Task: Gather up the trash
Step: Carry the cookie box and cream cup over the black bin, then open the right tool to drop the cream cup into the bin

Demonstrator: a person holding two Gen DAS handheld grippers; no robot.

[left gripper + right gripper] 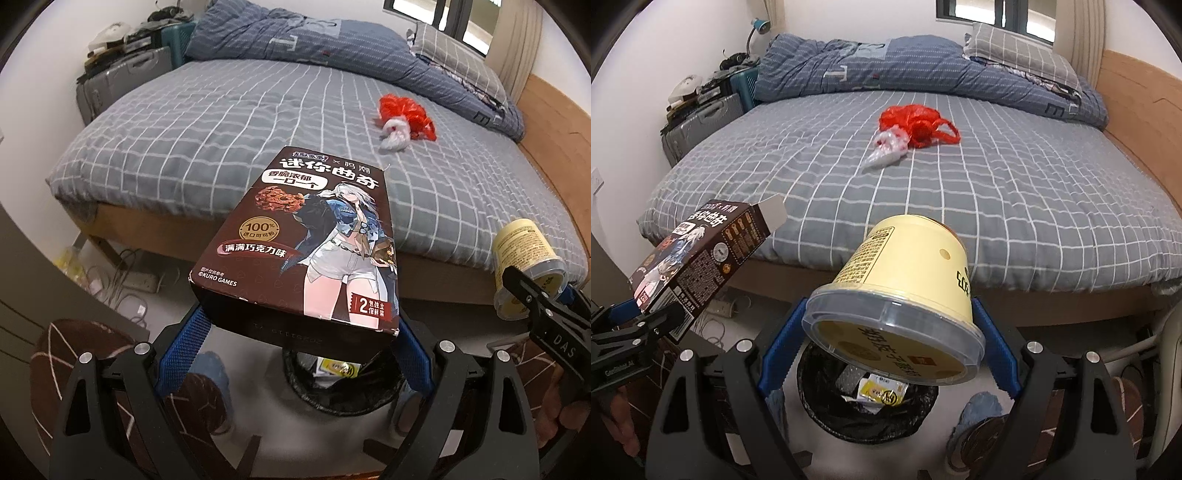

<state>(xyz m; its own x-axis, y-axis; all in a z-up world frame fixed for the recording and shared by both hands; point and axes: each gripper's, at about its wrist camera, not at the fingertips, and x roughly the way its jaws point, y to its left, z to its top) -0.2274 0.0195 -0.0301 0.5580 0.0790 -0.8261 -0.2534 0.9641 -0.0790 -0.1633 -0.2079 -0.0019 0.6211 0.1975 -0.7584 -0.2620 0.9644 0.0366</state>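
Trash is sitting in the black-lined round bin (868, 398) below both hand-held grippers. Above it, the left hand-held gripper (295, 332) is clamping a brown cardboard cookie box (306, 236), long axis pointing bedward; the right hand-held gripper (886, 332) is clamping a tilted yellow lidded cup (905, 288). Beyond the bin, a red plastic bag (919, 123) is waiting on the grey checked bed (1034, 206).

A grey checked bed (997, 192) bears a red plastic bag (918, 122), rumpled quilt (886, 70) and pillow (1008, 48).
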